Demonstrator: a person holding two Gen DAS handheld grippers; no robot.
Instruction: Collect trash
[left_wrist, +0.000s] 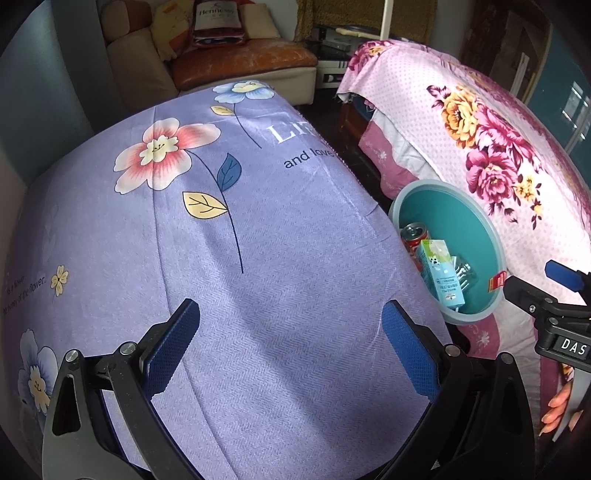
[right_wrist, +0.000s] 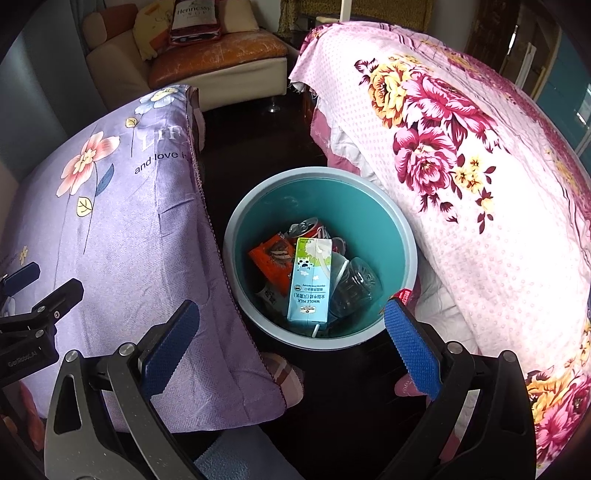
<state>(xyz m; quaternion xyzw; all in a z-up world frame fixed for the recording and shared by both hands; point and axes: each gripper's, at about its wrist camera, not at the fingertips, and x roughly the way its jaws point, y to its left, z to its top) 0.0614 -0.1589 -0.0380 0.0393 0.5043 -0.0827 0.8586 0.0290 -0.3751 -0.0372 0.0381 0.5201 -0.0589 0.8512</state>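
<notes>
On the left, the left gripper (left_wrist: 290, 347) hangs over the purple flowered cloth (left_wrist: 258, 258), its blue-padded tongs spread wide with nothing between them. The cloth's top is bare under it. Just past the cloth's right edge, down on the dark floor (right_wrist: 332, 398), stands the teal bin (right_wrist: 406, 240), wedged between that cloth and the pink flowered cloth (right_wrist: 498, 221) on the other side. The trash sits inside it: an orange wrapper (right_wrist: 275, 260), a red can (right_wrist: 310, 229), a milk carton (right_wrist: 310, 284) standing on end (its print reads upside down from here), and a crumpled clear plastic bottle (right_wrist: 354, 284) leaning beside the carton. The right gripper (right_wrist: 291, 345) hovers above the bin's near rim, tongs wide apart and empty. A small red label (right_wrist: 402, 295) shows by its right pad.
</notes>
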